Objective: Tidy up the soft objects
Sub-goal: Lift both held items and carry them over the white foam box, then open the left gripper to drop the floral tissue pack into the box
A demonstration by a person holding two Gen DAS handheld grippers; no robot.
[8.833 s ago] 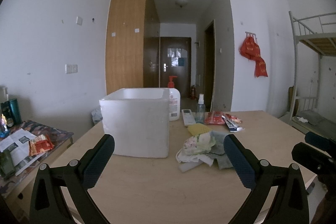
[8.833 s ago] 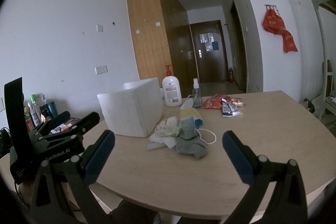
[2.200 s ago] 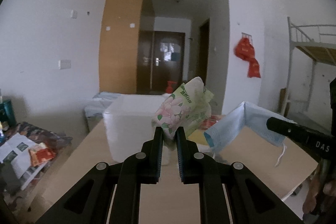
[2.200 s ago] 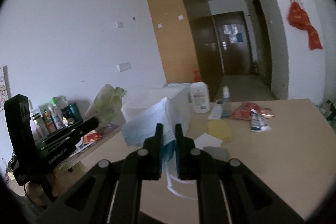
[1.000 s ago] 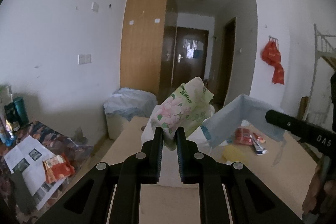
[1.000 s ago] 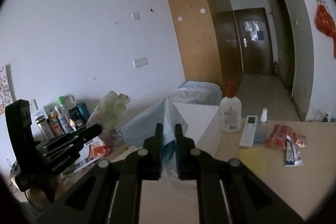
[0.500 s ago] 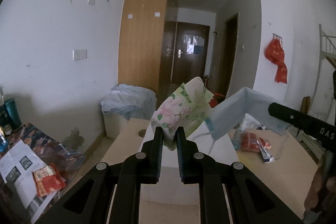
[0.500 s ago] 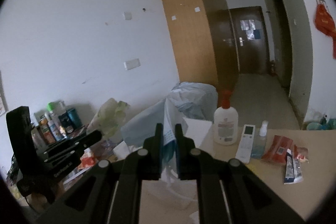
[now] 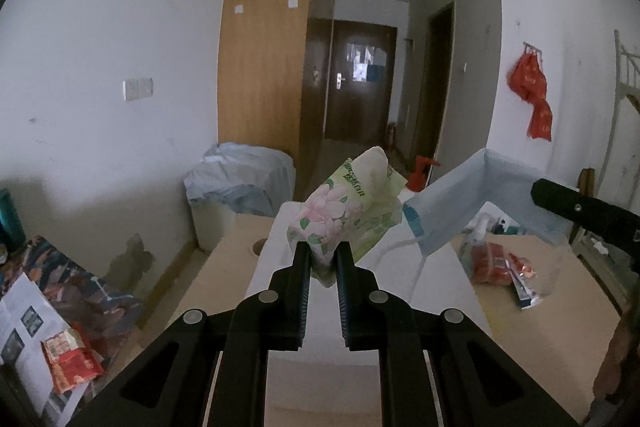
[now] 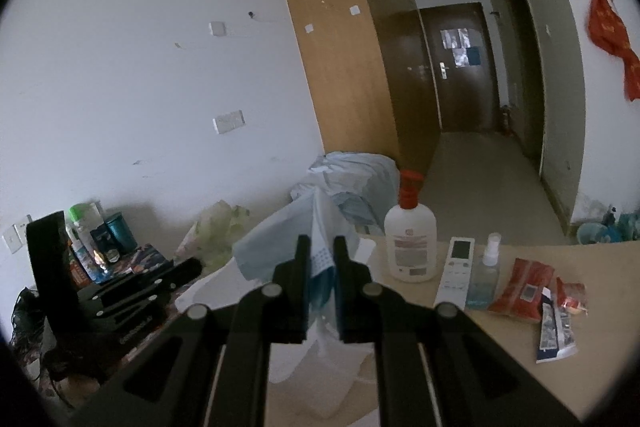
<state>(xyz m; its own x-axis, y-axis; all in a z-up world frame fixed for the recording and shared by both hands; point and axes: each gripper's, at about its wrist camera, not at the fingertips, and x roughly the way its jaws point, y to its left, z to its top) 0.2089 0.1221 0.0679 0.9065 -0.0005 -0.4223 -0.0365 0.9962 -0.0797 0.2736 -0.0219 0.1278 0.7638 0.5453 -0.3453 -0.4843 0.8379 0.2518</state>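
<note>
White scuffed walls [image 9: 100, 27], a tall light-wood wardrobe [image 9: 264, 39], a dark brown door [image 9: 360, 79] down the hallway; perhaps a metal bunk bed [image 9: 626, 75] rightward.

My left tongs [image 9: 323, 259] clamped on the tissue pack [image 9: 348, 211], pointing slightly downward. My right tongs [image 10: 319, 255] pinched tight on the face mask [image 10: 296, 227], alongside the left.

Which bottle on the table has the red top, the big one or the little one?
The big white pump bottle has the red top. The little clear spray bottle, past the remote, has a pale top and bluish liquid inside.
</note>
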